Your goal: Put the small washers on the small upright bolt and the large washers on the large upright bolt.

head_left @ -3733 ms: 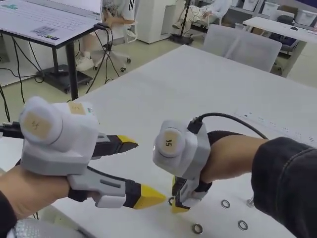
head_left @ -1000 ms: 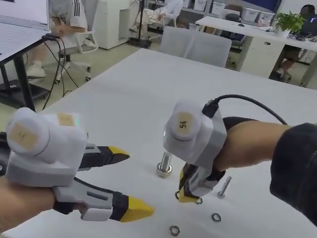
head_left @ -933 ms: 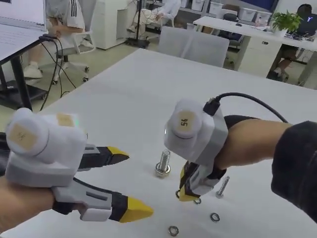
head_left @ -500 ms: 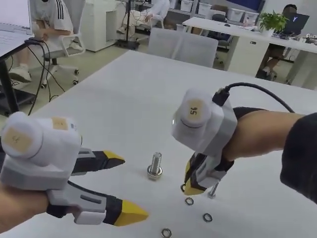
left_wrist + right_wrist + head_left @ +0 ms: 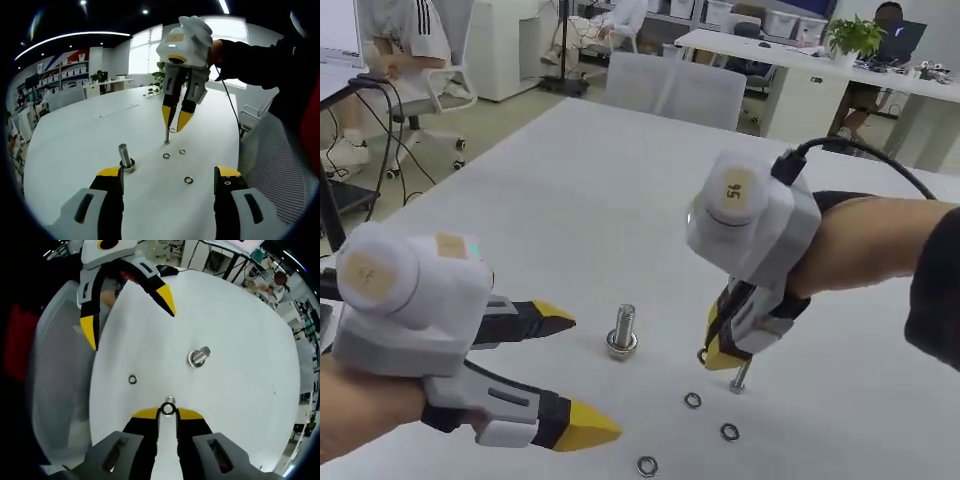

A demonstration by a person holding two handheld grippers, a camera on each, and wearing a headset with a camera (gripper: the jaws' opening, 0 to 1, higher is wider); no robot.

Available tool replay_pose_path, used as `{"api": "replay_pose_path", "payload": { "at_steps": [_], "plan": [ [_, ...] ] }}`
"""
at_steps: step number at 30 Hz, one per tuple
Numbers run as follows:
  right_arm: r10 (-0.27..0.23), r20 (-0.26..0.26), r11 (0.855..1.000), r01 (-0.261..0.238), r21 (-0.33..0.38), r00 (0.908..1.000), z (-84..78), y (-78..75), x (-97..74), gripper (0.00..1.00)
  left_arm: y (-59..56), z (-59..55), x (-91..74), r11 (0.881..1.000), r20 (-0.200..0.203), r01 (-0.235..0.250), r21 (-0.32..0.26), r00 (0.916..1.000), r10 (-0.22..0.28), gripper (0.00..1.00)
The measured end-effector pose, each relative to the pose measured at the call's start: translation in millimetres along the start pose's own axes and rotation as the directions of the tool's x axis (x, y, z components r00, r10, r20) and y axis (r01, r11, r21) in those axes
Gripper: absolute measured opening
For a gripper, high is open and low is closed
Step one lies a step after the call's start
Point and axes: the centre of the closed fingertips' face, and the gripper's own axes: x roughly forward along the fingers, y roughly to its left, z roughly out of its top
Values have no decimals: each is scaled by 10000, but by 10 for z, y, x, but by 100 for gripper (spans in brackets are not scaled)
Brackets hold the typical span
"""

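My right gripper [image 5: 717, 357] is shut on a small washer [image 5: 168, 409], held edge-on between the yellow tips. The washer [image 5: 172, 129] hangs right by the top of the small upright bolt [image 5: 738, 378], thin and silver. To its left stands the large upright bolt [image 5: 622, 331] with bare threads. Three loose washers lie on the white table: one [image 5: 692, 400] near the small bolt, one [image 5: 729, 432] further front, one [image 5: 647, 466] at the front edge of the view. My left gripper [image 5: 575, 375] hovers open at the front left, nothing between its jaws.
The white table [image 5: 620, 180] stretches far behind the bolts. A grey chair [image 5: 670, 90] stands at its far end. Other desks and seated people are in the room beyond. The right gripper's black cable [image 5: 860, 155] arcs over the forearm.
The right gripper has risen off the table with a washer and moved to the top of the small bolt. The left gripper has stayed open at the front left.
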Motion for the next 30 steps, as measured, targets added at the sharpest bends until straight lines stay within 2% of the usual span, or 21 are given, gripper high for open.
{"api": "replay_pose_path", "payload": {
  "at_steps": [11,25,30],
  "plan": [
    [-268,-115,9986,273,464,9996,-196,-157,-134,14,-14,7,119,9990,-254,378,244,9990,-371,73],
    [-396,-331,9949,424,912,9987,-460,-257,-179,14,-50,11,230,9976,-308,639,277,9975,-631,74],
    [-371,-470,9932,420,1090,9982,-547,-269,-140,14,-64,25,256,9972,-274,696,291,9973,-688,74]
  ]
}}
